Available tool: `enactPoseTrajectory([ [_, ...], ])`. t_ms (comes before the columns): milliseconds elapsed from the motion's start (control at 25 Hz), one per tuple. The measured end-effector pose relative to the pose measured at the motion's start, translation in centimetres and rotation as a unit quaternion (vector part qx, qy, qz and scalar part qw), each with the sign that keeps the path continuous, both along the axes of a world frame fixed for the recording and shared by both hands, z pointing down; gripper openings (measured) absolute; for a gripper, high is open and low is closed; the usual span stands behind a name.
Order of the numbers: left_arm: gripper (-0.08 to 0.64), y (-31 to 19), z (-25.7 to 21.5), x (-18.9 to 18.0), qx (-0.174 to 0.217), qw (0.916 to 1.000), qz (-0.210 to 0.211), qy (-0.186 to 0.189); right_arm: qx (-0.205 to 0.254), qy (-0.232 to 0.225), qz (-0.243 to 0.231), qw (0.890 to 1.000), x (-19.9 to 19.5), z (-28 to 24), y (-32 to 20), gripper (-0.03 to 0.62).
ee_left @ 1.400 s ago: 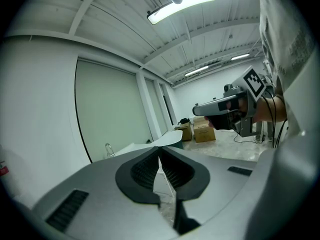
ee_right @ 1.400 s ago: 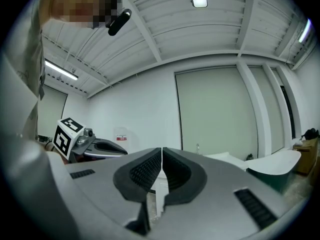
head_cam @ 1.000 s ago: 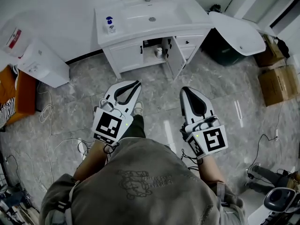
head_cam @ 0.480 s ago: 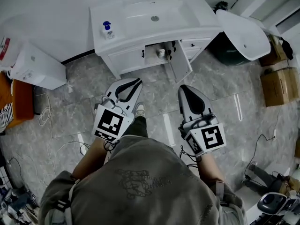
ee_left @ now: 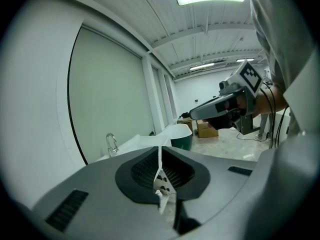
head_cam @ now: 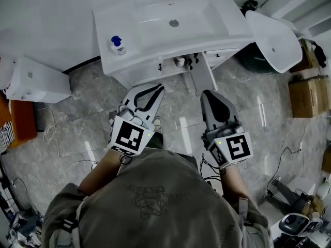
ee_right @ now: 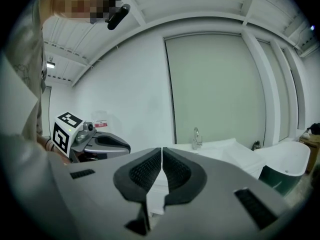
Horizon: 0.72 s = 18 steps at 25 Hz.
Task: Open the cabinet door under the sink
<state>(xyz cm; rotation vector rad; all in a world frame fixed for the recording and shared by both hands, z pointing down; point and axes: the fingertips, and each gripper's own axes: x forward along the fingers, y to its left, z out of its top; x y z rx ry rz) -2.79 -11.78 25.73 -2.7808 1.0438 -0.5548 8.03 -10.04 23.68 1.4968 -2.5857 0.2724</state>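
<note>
Cabinet door (head_cam: 202,78) under the sink (head_cam: 173,22) stood open; left gripper (head_cam: 154,90) and right gripper (head_cam: 208,95) hung before it, jaws closed and empty, so only withdrawal seemed due.

A small bottle with a blue cap (head_cam: 117,44) stood upright on the left rim of the sink (head_cam: 227,25). To the right, a white bathtub (head_cam: 274,32) lay tilted over a dark green base (head_cam: 253,56). Beyond it, by the right edge, sat two cardboard boxes (head_cam: 305,97), one behind the other. A white box-shaped unit (head_cam: 36,81) stood on the grey marble floor (head_cam: 77,133) at the left, with an orange item (head_cam: 15,120) just beside it. Loose cables (head_cam: 51,130) trailed over the floor near that unit, and another cable (head_cam: 282,161) ran along the right side.
</note>
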Motion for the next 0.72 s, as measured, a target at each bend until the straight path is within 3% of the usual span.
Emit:
enactPoseTrajectory([
  [160,0.031,-2.9,0.7,-0.4,-0.004,1.0,0.001,-0.002,-0.006,0.021,0.007,1.0,0.4,0.4,-3.5,0.029],
  [320,0.031,-5.4,1.0,-0.6,0.012,0.9998,-0.011,0.009,0.021,0.065,-0.01,0.998,-0.1,0.3,-5.9,0.031],
  [520,0.031,-7.7,2.4,-0.1,0.0,0.9994,-0.035,-0.003,0.034,0.065,-0.026,0.997,0.8,0.6,-8.8,0.031],
  [720,0.031,-10.3,4.1,1.1,0.003,0.9979,-0.063,-0.018,0.02,0.023,-0.027,0.999,2.3,2.2,-12.3,0.031],
])
